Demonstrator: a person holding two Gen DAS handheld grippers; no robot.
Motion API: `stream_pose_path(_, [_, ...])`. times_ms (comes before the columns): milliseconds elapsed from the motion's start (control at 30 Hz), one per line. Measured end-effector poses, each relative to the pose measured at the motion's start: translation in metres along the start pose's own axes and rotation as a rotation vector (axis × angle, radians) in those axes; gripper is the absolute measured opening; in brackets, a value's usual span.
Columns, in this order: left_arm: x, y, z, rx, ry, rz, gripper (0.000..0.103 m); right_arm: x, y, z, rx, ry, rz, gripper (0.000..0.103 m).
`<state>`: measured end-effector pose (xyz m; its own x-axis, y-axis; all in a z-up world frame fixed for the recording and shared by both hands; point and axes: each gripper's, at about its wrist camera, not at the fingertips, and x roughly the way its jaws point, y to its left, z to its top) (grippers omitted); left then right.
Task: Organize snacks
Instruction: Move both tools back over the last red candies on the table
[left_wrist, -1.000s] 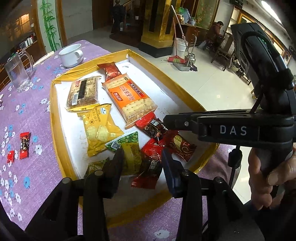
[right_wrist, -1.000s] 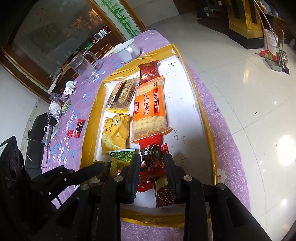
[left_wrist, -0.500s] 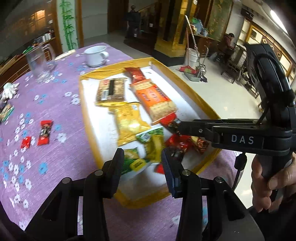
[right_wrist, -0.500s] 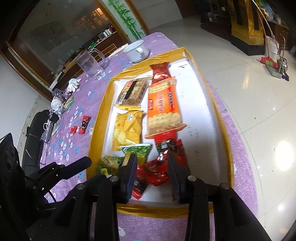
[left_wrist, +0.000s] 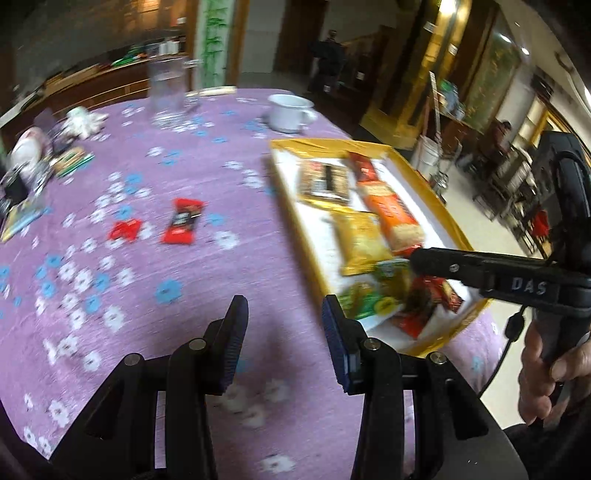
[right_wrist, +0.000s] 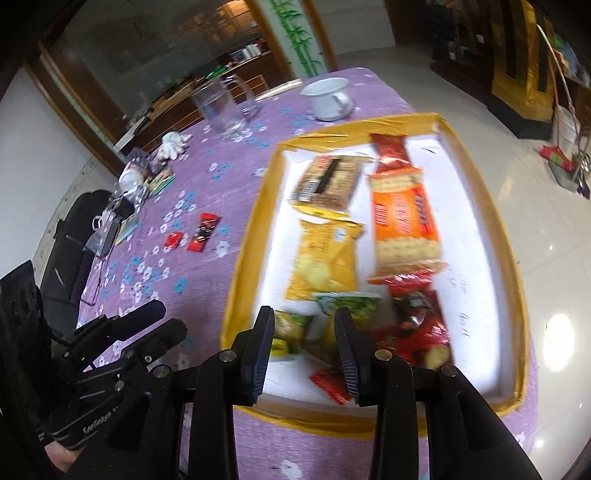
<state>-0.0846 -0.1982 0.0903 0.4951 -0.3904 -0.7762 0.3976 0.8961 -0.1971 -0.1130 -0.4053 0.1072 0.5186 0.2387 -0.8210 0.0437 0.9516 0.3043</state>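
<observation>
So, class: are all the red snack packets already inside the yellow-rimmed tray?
No, two red packets lie on the purple tablecloth, outside the tray.

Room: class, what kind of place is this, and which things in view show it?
Probably a restaurant or hotel dining hall: a cloth-covered table, a polished floor and gilded pillars.

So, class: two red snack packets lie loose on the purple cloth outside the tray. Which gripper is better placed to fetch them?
Left. The left gripper is open over the cloth, facing the red packets, whereas the right gripper hangs over the tray.
</observation>
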Motion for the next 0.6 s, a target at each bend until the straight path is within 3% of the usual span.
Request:
stream_pose_path(200, [-0.007,0.053,-0.019,-0.118,0.013,0.057,0.039,0.013,0.045,0.012,-0.091,0.035,0.041,0.037])
stream_pose_path(333, [-0.017,0.087,-0.035,-0.197,0.02,0.091,0.039,0.034,0.083,0.022,-0.144,0.107,0.112,0.037])
stream_pose_path(600, [-0.044,0.132,-0.059,-0.241,0.011,0.172,0.039,0.095,0.156,0.058,-0.191,0.19,0.197,0.036])
